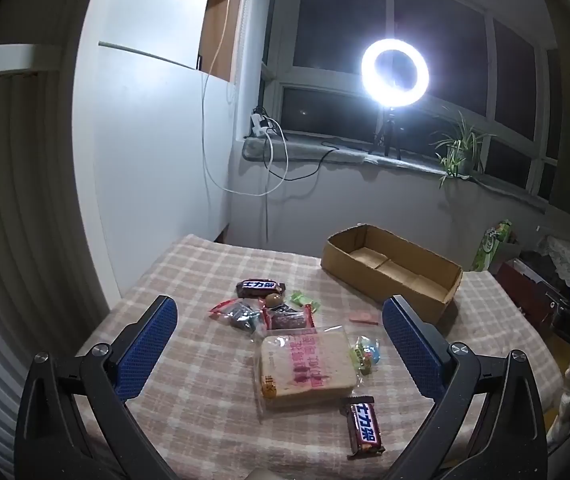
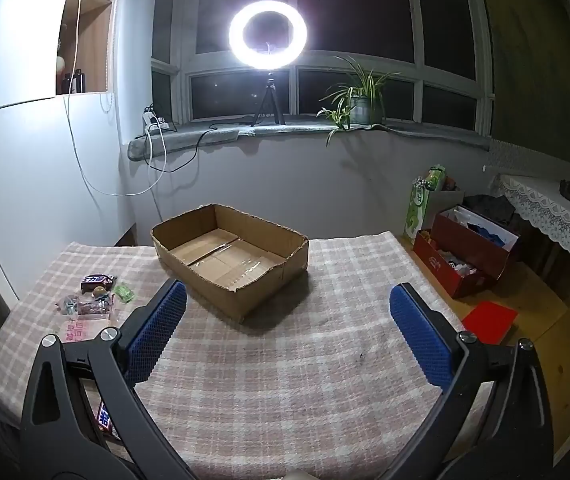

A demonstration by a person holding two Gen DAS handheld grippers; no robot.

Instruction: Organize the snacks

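An empty open cardboard box (image 1: 391,268) (image 2: 231,258) stands at the far side of the checked tablecloth (image 1: 205,392). Snacks lie in a loose group: a bagged bread slice (image 1: 307,364), a Snickers bar (image 1: 363,426) nearest me, a second Snickers bar (image 1: 261,287) farther back, a red packet (image 1: 287,317), a clear packet (image 1: 235,314), green candies (image 1: 305,301) and a small colourful packet (image 1: 367,354). My left gripper (image 1: 281,342) is open and empty above the snacks. My right gripper (image 2: 287,334) is open and empty over bare cloth, in front of the box.
A ring light (image 2: 267,34) on a tripod and a potted plant (image 2: 359,98) stand on the windowsill. Red boxes (image 2: 465,256) and a green carton (image 2: 421,208) sit on the floor to the right. A white cabinet wall (image 1: 145,140) is to the left.
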